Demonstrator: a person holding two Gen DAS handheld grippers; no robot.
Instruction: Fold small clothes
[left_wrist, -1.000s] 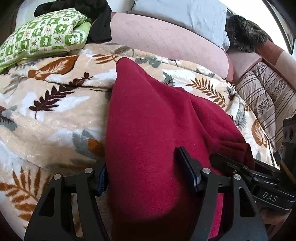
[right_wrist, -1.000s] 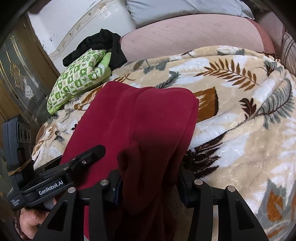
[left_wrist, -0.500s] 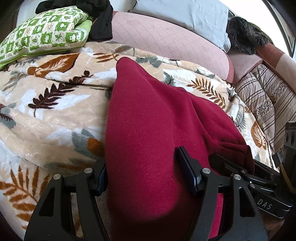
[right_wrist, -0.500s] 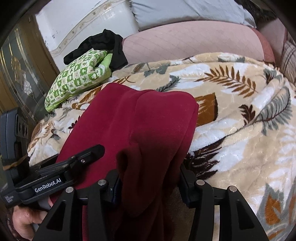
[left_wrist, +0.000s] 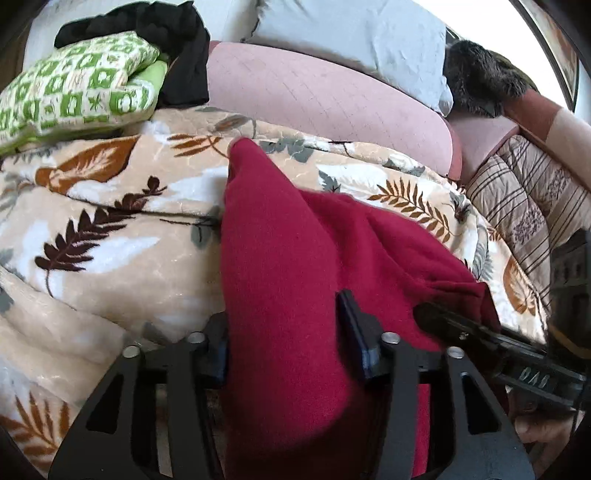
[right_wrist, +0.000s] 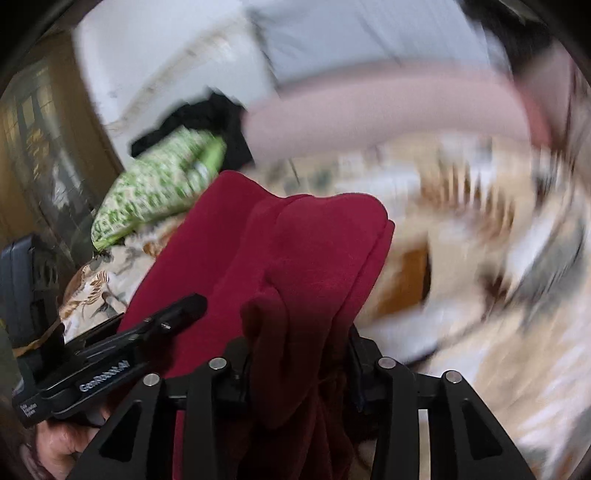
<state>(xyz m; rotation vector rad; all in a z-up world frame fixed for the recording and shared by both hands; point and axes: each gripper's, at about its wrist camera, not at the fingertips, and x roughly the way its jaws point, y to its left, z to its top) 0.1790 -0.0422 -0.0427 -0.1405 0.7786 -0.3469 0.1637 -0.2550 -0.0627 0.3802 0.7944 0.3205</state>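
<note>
A dark red garment (left_wrist: 295, 266) lies stretched over the leaf-patterned blanket (left_wrist: 110, 229) on the bed. My left gripper (left_wrist: 284, 347) has the garment's near left edge between its fingers, shut on the cloth. My right gripper (right_wrist: 299, 354) is shut on the bunched right end of the same garment (right_wrist: 303, 258), which is lifted and folding over. Each gripper shows in the other's view: the right gripper's finger (left_wrist: 480, 332) at lower right, the left gripper's finger (right_wrist: 162, 325) at lower left. The right wrist view is motion-blurred.
A green patterned pillow (left_wrist: 81, 88) and a black garment (left_wrist: 177, 55) lie at the far left. A pink bolster (left_wrist: 332, 99), a grey pillow (left_wrist: 351, 33) and a dark furry item (left_wrist: 480, 77) lie at the head. A striped quilt (left_wrist: 528, 199) lies on the right.
My right gripper has swung quickly, lifting the bunched red cloth up and to the left; its view is now blurred. My left gripper has moved slightly forward with the garment.
</note>
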